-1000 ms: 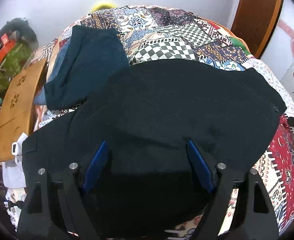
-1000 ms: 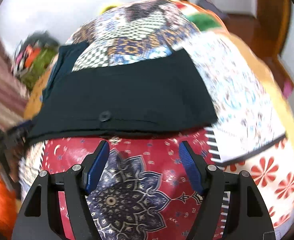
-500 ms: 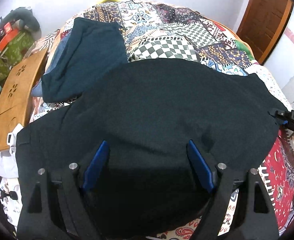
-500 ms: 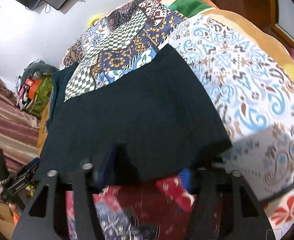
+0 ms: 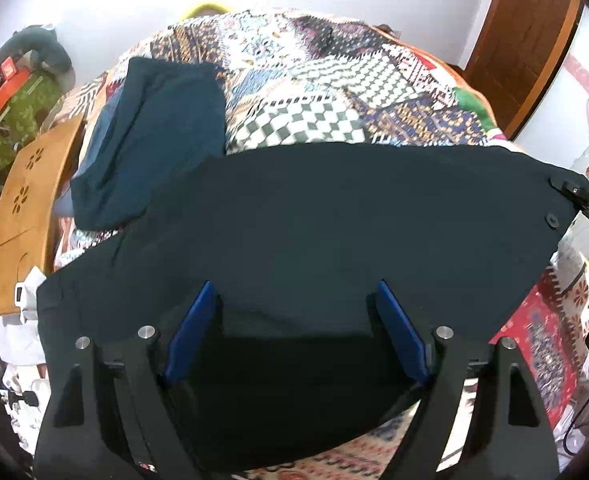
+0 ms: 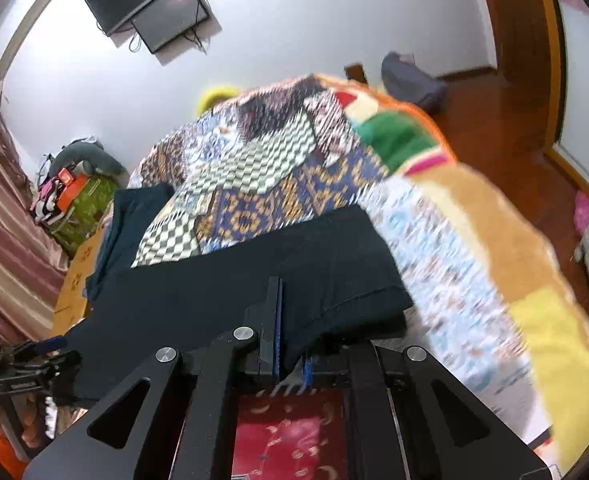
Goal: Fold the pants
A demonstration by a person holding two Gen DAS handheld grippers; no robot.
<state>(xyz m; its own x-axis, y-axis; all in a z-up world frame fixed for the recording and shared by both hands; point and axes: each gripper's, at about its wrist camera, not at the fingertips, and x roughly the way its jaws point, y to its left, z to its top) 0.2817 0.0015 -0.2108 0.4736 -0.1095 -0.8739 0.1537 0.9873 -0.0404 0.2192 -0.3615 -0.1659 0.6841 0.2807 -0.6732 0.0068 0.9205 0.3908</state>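
Left wrist view shows the black pants (image 5: pixel 314 220) spread flat on a bed with a patchwork quilt (image 5: pixel 326 80). The left gripper (image 5: pixel 296 332) hangs over the near edge of the pants. Its two blue pads (image 5: pixel 192 336) stand wide apart, with dark cloth below them, and they squeeze nothing. A folded dark blue cloth (image 5: pixel 154 140) lies at the far left of the quilt, next to a wooden board (image 5: pixel 26 204). At the right edge, the right gripper (image 5: pixel 586 200) grips the waist corner of the pants, close to a button (image 5: pixel 551 220).

Right wrist view shows the right gripper (image 6: pixel 290 344) from behind. Its jaws have just been closing, and now they pinch the edge of the pants (image 6: pixel 254 280) tight. The quilt (image 6: pixel 294 160) looks blurry here. A dark screen (image 6: pixel 150 4) hangs on the white wall.
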